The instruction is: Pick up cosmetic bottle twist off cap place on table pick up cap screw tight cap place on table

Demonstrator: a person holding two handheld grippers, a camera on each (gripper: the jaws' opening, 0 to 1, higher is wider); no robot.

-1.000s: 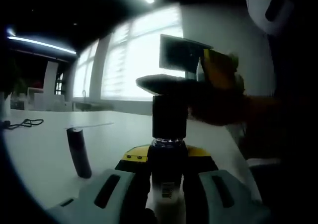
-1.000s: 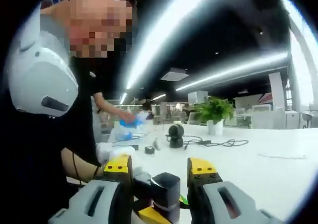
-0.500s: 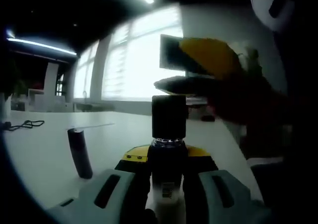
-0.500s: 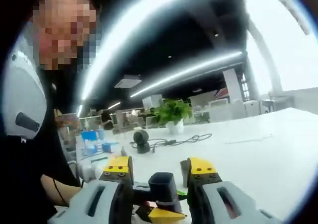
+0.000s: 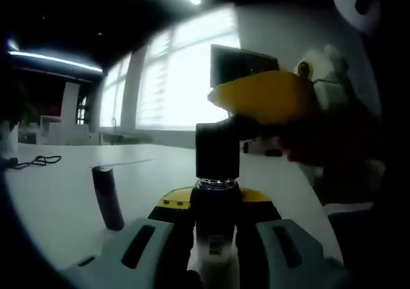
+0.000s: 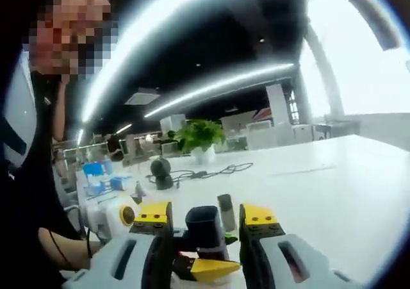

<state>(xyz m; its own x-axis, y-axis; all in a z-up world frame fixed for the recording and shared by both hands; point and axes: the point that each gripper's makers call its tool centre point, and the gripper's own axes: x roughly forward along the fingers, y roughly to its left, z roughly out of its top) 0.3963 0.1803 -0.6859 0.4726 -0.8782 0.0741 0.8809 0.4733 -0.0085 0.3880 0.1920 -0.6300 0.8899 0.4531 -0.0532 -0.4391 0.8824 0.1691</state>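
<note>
Left gripper [image 5: 216, 202]: grey moulded plastic jaws with yellow tips, pinching the pale, translucent cosmetic bottle [image 5: 216, 257] at its neck. The bottle stands upright between the jaws and bears a small printed label.

Black cylindrical cap [image 5: 218, 150]: matte, smooth-sided, flat-topped. It sits on the bottle's ribbed clear neck above the yellow tips.

Right gripper [image 6: 205, 222]: same grey plastic with yellow tips. In the right gripper view its jaws stand on either side of the cap [image 6: 205, 223], with narrow gaps showing; whether they press it cannot be told. In the left gripper view one yellow tip of the right gripper [image 5: 266, 97] lies level with the cap top, reaching in from the right, blurred.

Dark slender cylindrical tube [image 5: 107, 198]: rounded top, standing slightly tilted on the white smooth table [image 5: 57, 199], well left of the bottle. It also shows just beyond the cap in the right gripper view [image 6: 225, 212].

Other table items: a black cable [image 6: 208, 172], a small dark round-headed device [image 6: 161, 170], a green leafy plant in a white pot [image 6: 199, 140], blue boxes [image 6: 102, 175].

Room: open office, large bright windows [image 5: 176, 77], dark ceiling with long strip lights [image 6: 218, 87]. A person in dark clothing [image 6: 25, 193] stands at the left of the right gripper view.
</note>
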